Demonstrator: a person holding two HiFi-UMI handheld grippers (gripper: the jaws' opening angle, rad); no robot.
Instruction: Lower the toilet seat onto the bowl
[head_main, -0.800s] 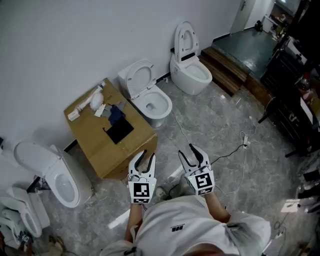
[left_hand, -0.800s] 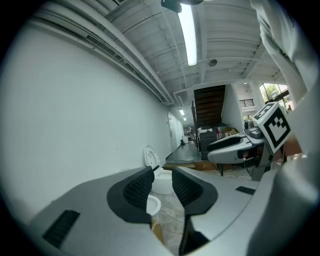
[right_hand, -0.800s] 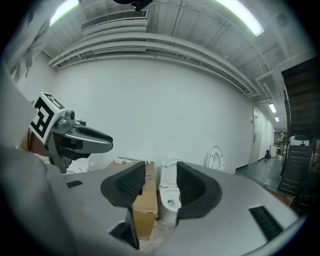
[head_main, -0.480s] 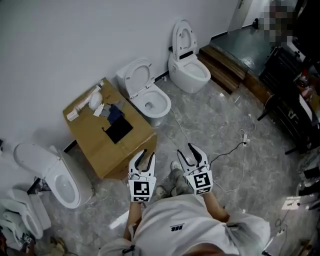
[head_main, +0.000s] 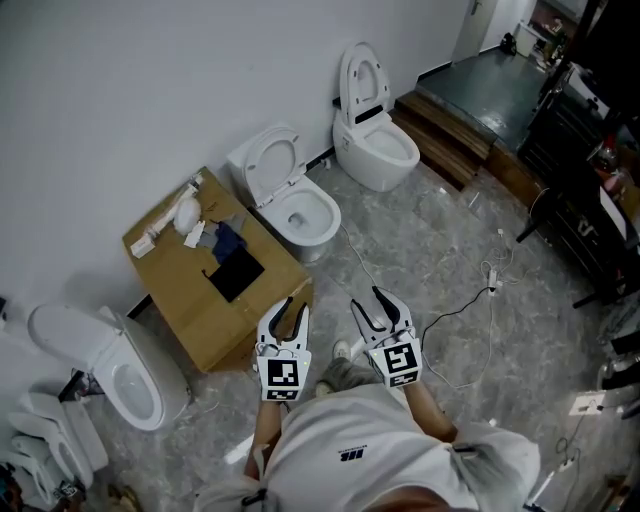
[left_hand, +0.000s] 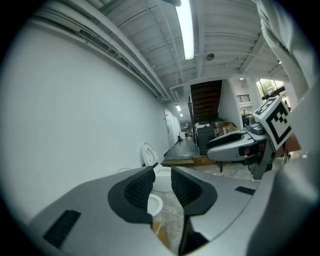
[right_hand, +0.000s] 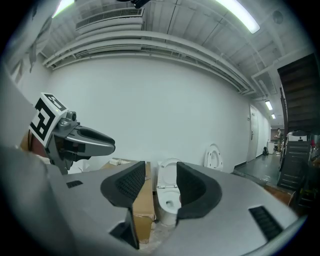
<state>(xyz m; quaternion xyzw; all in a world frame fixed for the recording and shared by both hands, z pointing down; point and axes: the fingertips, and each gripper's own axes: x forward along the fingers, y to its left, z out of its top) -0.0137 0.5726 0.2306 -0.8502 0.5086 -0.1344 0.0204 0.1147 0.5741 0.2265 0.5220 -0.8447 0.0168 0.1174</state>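
White toilet seat (head_main: 272, 162) stands raised over its bowl (head_main: 306, 214), beside the cardboard box (head_main: 192, 300), well ahead of me. My left gripper (head_main: 296, 307) is closed and empty; my right gripper (head_main: 366, 298) is slightly apart, also empty.

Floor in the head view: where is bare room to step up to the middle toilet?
Bare floor lies between the middle toilet, the far toilet and the cable. It is tight between the box and the left toilet.
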